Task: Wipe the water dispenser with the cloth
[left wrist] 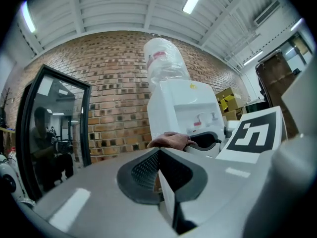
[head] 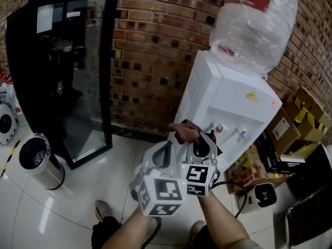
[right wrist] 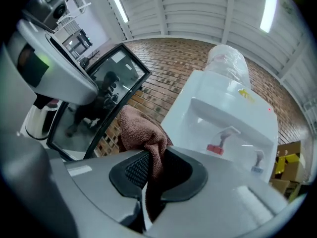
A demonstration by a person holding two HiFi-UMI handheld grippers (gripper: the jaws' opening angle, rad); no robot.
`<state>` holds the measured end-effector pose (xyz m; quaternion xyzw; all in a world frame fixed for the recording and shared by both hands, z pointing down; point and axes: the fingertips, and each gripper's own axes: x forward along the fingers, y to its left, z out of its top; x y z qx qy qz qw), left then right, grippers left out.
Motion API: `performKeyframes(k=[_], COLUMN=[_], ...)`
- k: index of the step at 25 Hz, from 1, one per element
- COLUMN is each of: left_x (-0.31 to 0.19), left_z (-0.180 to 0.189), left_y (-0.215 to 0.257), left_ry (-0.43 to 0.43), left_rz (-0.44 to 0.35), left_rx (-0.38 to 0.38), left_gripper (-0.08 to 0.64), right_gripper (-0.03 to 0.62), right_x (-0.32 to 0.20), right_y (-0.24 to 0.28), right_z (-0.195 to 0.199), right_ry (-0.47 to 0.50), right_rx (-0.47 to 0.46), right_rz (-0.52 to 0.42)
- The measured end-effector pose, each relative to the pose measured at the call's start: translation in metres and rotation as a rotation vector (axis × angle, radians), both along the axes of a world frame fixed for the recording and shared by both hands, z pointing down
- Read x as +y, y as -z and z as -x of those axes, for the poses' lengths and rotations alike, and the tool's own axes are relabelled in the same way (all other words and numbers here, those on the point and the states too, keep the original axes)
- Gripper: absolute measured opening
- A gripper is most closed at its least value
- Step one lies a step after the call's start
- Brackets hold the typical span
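Observation:
The white water dispenser [head: 228, 108] stands against the brick wall with a plastic-wrapped bottle [head: 254, 19] on top; its red tap [right wrist: 215, 148] and blue tap [right wrist: 257, 168] sit in the recess. A brownish-pink cloth [right wrist: 141, 130] is bunched between the jaws of my right gripper [right wrist: 151, 170], which is shut on it. In the head view that gripper [head: 199, 139] holds the cloth [head: 184, 131] just in front of the dispenser's left front edge, below the taps. My left gripper [head: 167, 149] hovers beside it on the left. Its jaws [left wrist: 158, 167] stand together with nothing between them.
A tall black glass-door cabinet [head: 67, 71] stands left of the dispenser. A steel bin [head: 39, 160] sits on the white tiled floor at the left. Cardboard boxes [head: 306, 118] and stacked items crowd the dispenser's right side. The person's shoe [head: 102, 209] shows below.

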<state>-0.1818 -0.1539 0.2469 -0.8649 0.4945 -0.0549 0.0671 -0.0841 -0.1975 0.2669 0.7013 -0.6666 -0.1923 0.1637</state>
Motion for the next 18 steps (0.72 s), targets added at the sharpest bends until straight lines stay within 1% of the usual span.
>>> performKeyframes(k=[11,18], left_x=[0.002,0.000], left_z=[-0.047,-0.075], left_y=[-0.023,-0.027], left_ry=[-0.066,-0.101], left_rz=[0.024,0.035], left_rx=[-0.082,-0.079], left_gripper=[0.000,0.000], right_gripper=[0.063,0.063], right_x=[-0.003,0.000], right_y=[-0.044,-0.043], right_z=[-0.070,-0.107], right_ry=[-0.079,-0.117], right_rx=[-0.153,-0.154], right_rz=[0.085,0.081])
